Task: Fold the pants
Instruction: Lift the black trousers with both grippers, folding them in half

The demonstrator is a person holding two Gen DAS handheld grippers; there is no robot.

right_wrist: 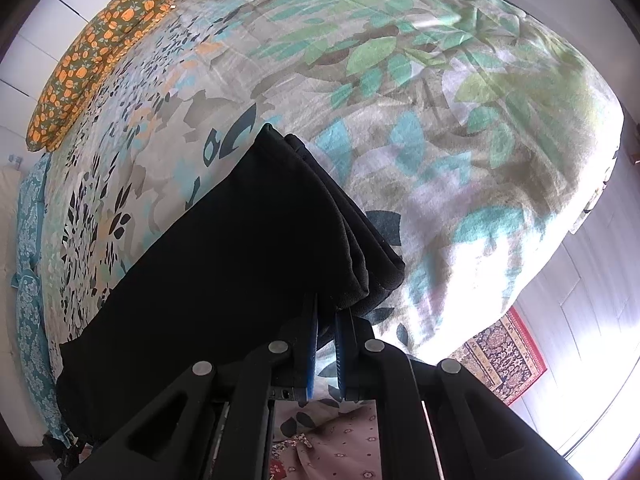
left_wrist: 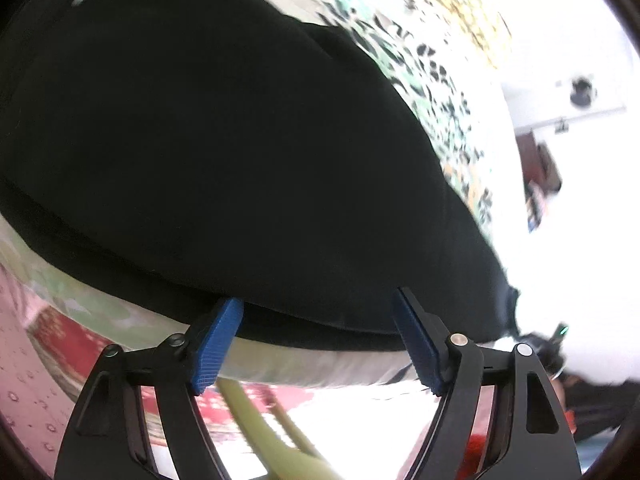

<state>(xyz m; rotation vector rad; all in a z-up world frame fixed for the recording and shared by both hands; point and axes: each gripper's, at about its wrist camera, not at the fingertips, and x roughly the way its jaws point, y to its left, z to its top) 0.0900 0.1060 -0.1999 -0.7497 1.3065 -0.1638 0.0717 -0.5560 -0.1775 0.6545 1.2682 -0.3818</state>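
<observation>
Leaf-print bedspread (right_wrist: 420,92), orange floral pillow (right_wrist: 92,56), patterned rug (right_wrist: 500,356), bright daylight

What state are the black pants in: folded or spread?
Folded: the black pants show stacked layers at their edge on the bed sheet.

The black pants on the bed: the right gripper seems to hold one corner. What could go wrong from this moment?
1. The right gripper pinches only the edge of the stacked layers of the black pants; pulling may drag one layer out and spoil the fold.

2. The left gripper is open at the pants' near edge; closing here could also catch the bedsheet beneath.
</observation>
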